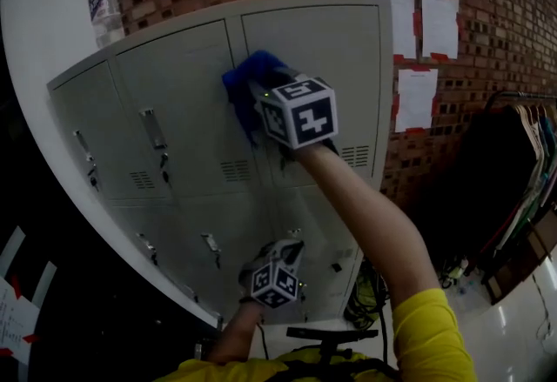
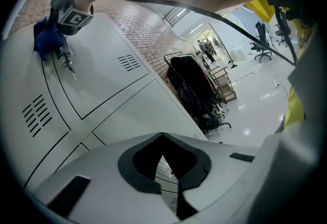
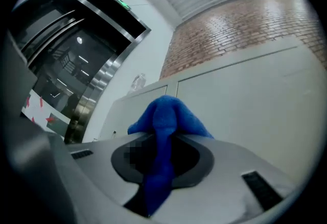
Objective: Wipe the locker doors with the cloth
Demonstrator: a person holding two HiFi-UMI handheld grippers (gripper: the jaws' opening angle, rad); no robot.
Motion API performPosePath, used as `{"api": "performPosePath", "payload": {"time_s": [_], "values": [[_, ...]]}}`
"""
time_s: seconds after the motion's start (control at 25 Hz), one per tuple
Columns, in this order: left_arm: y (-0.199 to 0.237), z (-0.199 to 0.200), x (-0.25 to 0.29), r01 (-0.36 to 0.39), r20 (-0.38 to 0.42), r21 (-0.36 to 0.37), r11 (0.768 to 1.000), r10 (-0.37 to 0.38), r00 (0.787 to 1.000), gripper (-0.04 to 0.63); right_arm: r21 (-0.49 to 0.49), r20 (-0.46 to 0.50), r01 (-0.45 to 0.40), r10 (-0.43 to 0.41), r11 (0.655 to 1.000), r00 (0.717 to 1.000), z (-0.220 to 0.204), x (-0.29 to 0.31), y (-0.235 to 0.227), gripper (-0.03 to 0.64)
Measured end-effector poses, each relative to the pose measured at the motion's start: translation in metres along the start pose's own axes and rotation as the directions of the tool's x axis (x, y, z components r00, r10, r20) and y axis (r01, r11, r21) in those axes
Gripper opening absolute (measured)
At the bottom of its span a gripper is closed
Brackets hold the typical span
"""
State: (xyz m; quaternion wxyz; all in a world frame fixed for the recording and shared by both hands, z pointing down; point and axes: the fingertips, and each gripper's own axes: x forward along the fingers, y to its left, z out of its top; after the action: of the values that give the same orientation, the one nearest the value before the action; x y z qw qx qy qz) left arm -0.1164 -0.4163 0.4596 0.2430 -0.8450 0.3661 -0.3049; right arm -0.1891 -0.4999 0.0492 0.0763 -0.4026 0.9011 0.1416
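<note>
A blue cloth [image 1: 246, 76] is pressed against the grey locker doors [image 1: 335, 50] near the seam between two upper doors. My right gripper [image 1: 265, 97] is shut on it, at the end of an outstretched arm. In the right gripper view the cloth [image 3: 166, 116] bunches out past the right gripper [image 3: 164, 139] toward the door [image 3: 245, 95]. My left gripper [image 1: 285, 251] hangs lower, in front of the bottom doors, holding nothing. In the left gripper view the left gripper [image 2: 162, 137] has its jaws together, and the cloth [image 2: 47, 39] shows far up on the locker [image 2: 102, 75].
A water bottle [image 1: 104, 10] stands on top of the locker. Door latches [image 1: 152, 130] and vent slots [image 1: 235, 170] stick out from the doors. Papers [image 1: 418, 23] are taped to the brick wall. A rack with hangers [image 1: 522, 180] stands at the right.
</note>
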Motion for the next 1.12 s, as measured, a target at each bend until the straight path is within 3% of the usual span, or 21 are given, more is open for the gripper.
{"api": "performPosePath", "payload": {"time_s": [0.12, 0.24, 0.4, 0.48, 0.6, 0.76, 0.88, 1.0, 1.12], "values": [[-0.005, -0.007, 0.001, 0.009, -0.014, -0.007, 1.000, -0.009, 1.000, -0.002, 0.018, 0.025, 0.018, -0.018, 1.000, 1.000, 0.002, -0.009, -0.016, 0.072], [-0.011, -0.008, 0.004, 0.020, -0.016, -0.007, 1.000, -0.021, 1.000, -0.002, 0.023, 0.074, 0.138, -0.140, 0.990, 0.987, 0.015, -0.054, -0.073, 0.072], [-0.017, -0.004, 0.005, 0.027, 0.005, -0.011, 1.000, -0.026, 1.000, -0.002, 0.083, 0.106, 0.371, -0.378, 0.925, 0.920, 0.019, -0.144, -0.176, 0.072], [-0.020, -0.007, 0.005, 0.033, 0.000, -0.006, 0.999, -0.033, 0.999, -0.002, 0.129, 0.127, 0.413, -0.428, 0.901, 0.895, 0.022, -0.171, -0.202, 0.072], [-0.021, -0.013, 0.004, 0.036, -0.009, -0.009, 0.999, -0.036, 0.999, -0.002, 0.173, 0.161, 0.366, -0.393, 0.914, 0.905, 0.020, -0.166, -0.182, 0.072], [-0.023, -0.014, 0.003, 0.040, -0.017, -0.017, 0.999, -0.040, 0.999, -0.002, 0.085, 0.123, 0.120, -0.130, 0.989, 0.984, -0.002, -0.087, -0.060, 0.072], [-0.025, -0.011, 0.000, 0.042, -0.021, -0.012, 0.999, -0.042, 0.999, -0.002, 0.067, 0.021, 0.026, -0.027, 0.997, 0.999, -0.037, -0.030, 0.002, 0.072], [-0.026, -0.012, -0.004, 0.036, -0.025, -0.010, 0.999, -0.036, 0.999, -0.002, 0.064, -0.013, 0.035, -0.035, 0.997, 0.999, -0.050, -0.020, 0.003, 0.072], [-0.031, -0.020, -0.006, 0.047, -0.039, -0.015, 0.999, -0.047, 0.998, -0.002, 0.040, 0.019, 0.128, -0.129, 0.991, 0.991, -0.044, -0.050, -0.036, 0.072]]}}
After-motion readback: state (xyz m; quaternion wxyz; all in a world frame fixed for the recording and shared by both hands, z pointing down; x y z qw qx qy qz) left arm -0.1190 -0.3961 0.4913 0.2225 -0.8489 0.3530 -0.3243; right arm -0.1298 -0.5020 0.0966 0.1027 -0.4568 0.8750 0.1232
